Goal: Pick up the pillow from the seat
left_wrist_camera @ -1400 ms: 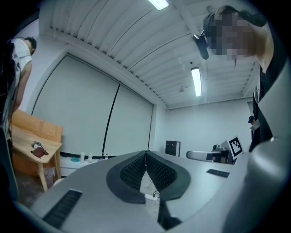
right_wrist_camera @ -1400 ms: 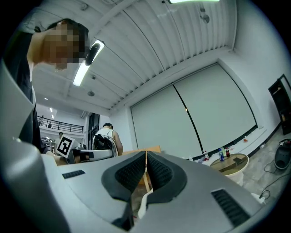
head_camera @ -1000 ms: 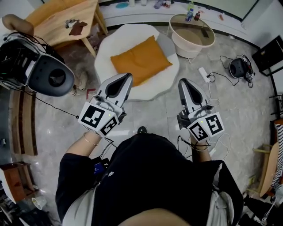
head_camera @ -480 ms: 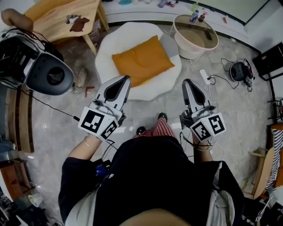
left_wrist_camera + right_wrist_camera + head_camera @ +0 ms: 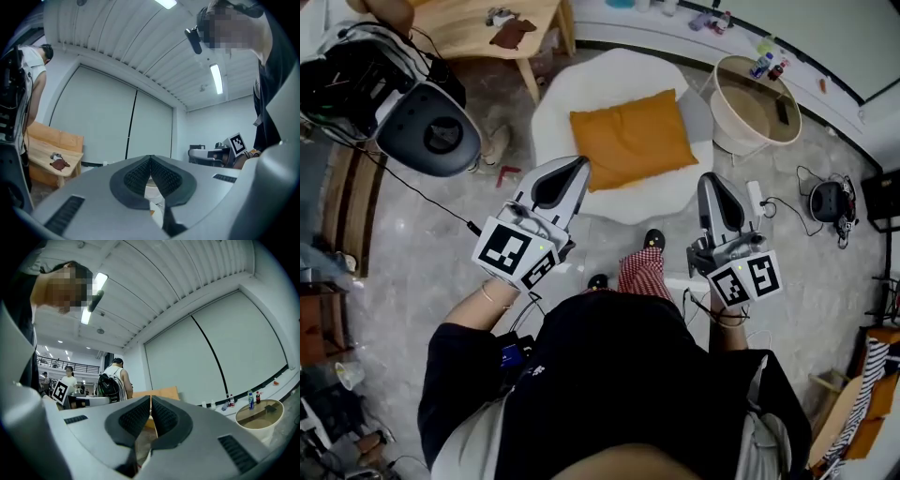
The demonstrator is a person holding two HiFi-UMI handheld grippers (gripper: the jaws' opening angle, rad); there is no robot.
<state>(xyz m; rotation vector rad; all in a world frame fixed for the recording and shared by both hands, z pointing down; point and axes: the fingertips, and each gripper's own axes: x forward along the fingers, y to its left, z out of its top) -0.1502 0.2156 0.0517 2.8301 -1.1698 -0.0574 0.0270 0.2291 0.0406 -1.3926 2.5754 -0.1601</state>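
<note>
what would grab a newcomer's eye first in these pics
The orange pillow stands out most, lying in the middle of the round white seat at the top centre of the head view. Just below it, the left hand-held gripper and right hand-held gripper point toward the seat, both with jaws shut and empty.
</note>
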